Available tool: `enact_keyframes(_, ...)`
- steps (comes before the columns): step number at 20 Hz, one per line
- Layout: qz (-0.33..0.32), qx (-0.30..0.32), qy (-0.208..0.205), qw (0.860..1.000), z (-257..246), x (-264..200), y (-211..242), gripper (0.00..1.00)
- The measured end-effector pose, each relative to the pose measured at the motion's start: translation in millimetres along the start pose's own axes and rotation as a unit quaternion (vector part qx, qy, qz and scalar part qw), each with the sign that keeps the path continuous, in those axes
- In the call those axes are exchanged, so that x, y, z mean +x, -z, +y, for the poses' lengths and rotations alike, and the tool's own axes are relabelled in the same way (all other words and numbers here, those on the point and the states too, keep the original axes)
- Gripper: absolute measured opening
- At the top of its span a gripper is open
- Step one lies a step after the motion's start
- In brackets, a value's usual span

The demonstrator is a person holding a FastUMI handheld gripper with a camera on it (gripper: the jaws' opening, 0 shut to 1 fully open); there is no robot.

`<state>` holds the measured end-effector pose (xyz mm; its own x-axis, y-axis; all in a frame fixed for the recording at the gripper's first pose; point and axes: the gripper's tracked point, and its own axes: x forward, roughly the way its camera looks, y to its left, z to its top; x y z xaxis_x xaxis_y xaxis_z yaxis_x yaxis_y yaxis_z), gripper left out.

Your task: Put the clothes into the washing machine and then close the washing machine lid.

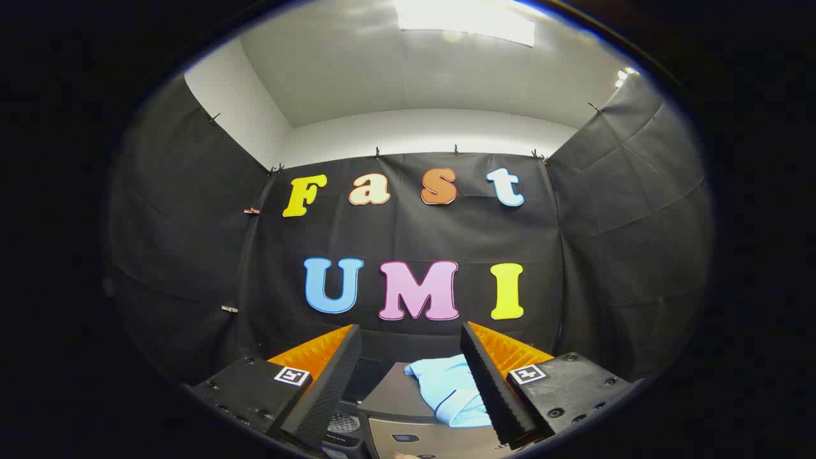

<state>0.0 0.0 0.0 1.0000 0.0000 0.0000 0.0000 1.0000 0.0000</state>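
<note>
A light blue garment (450,389) lies folded on the flat grey top of the washing machine (395,398), below and between my fingers, closer to the right one, which covers part of it. My gripper (411,335) is open, held well above the cloth with nothing between its fingers. The machine's front panel (408,438) shows just under the garment. Whether the lid is up or down cannot be made out from here.
Black cloth walls close the booth at the back and on both sides, with a white ceiling and a bright light above. A dark round part (344,422) sits by the machine's left side, under the left finger.
</note>
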Motion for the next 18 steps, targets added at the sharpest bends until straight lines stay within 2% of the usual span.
enact_keyframes(18, 0.006, 0.001, 0.002, 1.000, -2.2, 1.7, -0.6, 0.98)
